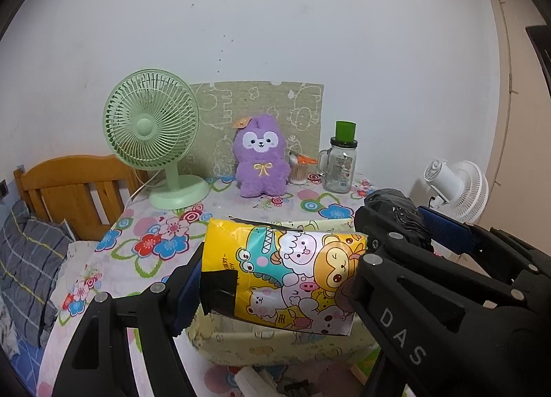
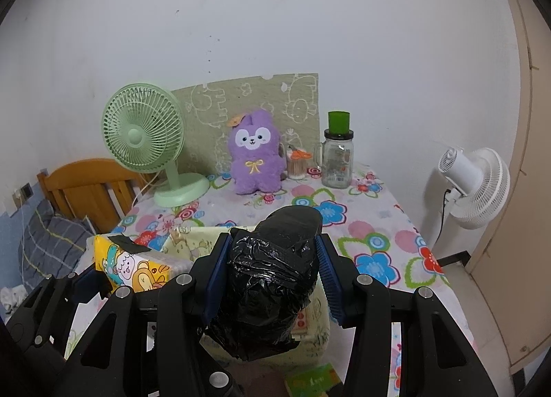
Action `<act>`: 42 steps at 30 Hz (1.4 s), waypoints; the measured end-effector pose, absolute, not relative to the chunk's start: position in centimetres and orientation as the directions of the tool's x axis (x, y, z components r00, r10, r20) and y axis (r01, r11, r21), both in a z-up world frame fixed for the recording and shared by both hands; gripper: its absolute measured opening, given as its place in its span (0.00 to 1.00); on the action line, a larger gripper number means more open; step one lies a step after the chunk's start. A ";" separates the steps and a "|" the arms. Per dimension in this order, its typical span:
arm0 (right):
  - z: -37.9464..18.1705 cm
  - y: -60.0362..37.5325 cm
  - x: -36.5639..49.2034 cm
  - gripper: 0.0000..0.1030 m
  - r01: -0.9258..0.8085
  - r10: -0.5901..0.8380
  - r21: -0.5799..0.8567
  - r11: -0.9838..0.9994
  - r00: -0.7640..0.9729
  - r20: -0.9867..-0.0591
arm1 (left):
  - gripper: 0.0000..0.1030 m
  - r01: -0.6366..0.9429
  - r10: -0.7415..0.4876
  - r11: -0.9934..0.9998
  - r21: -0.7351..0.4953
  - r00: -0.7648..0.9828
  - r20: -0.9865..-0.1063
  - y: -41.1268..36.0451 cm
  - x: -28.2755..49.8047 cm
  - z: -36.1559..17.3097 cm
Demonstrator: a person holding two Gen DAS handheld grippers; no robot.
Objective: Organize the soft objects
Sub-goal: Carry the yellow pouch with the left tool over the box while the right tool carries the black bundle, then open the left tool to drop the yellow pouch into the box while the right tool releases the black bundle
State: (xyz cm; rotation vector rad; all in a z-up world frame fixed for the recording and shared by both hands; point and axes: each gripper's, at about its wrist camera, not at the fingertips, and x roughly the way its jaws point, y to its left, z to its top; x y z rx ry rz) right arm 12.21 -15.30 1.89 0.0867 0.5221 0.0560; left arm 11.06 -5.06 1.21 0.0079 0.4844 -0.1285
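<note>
My left gripper (image 1: 275, 280) is shut on a yellow cartoon-printed soft pack (image 1: 286, 276), held above a pale yellow fabric box (image 1: 275, 342). The same pack (image 2: 134, 269) shows at the lower left of the right wrist view. My right gripper (image 2: 272, 280) is shut on a bundle wrapped in crinkled black plastic (image 2: 272, 276), its blue pads pressing both sides, over the same fabric box (image 2: 186, 236). That bundle (image 1: 396, 211) appears at the right of the left wrist view. A purple plush rabbit (image 1: 261, 159) sits upright at the back of the table.
The flowered tablecloth (image 2: 372, 235) covers the table. At the back stand a green desk fan (image 1: 151, 135), a printed fabric board (image 1: 296, 104), a cotton-swab jar (image 1: 299, 169) and a glass jar with a green cap (image 1: 339, 162). A white fan (image 2: 475, 183) is right, a wooden headboard (image 1: 69, 186) left.
</note>
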 end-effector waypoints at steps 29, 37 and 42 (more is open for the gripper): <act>-1.0 -15.2 20.1 0.51 -0.062 0.121 0.122 0.991 0.812 -0.571 | 0.85 0.157 -0.155 0.986 -0.046 0.809 -0.567 -4.7 18.5 -1.5; -1.5 -14.7 20.8 0.52 -0.097 0.152 0.124 0.987 0.798 -0.583 | 0.89 0.145 -0.144 0.988 -0.043 0.805 -0.575 -4.5 18.8 -1.9; -1.7 -14.5 20.8 0.72 -0.099 0.150 0.118 0.988 0.794 -0.589 | 0.90 0.141 -0.131 0.990 -0.027 0.806 -0.578 -4.5 18.6 -2.1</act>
